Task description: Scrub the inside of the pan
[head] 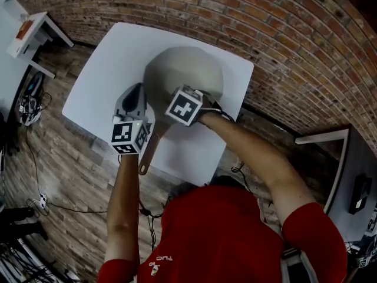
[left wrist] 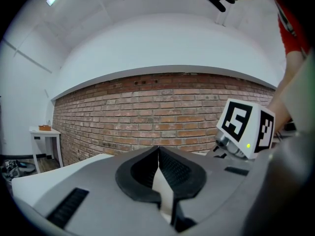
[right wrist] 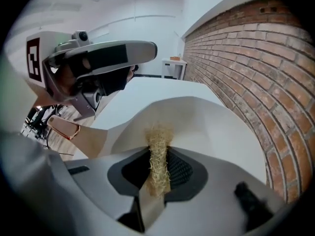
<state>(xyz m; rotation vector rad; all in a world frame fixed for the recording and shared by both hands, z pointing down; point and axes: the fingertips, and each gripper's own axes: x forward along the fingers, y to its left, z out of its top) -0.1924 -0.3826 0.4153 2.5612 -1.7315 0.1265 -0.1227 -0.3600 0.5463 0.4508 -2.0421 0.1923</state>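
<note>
Pan point(head: 189, 69) sits on the white table point(head: 106, 69), handle point(head: 148, 155) pointing toward me. My right tool point(right wrist: 158, 168) pinches a straw-coloured scrubber point(right wrist: 158, 141) over the pan's inside. My left tool point(left wrist: 158, 156) is pressed together on nothing, above the handle.

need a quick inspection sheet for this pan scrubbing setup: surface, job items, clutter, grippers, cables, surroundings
surface: white table, carrying the pan.
job's things: pale pan on the table, its handle pointing toward the person; straw-coloured scrubber.
clutter: nothing seen on the table.
grippers: right gripper shut on the scrubber, over the pan's inside; left gripper shut with nothing between its jaws, beside the handle.
cables: cable bundle on the floor at left; thin cable running across the floor.
surroundings: brick wall, plank floor, small white side table.
</note>
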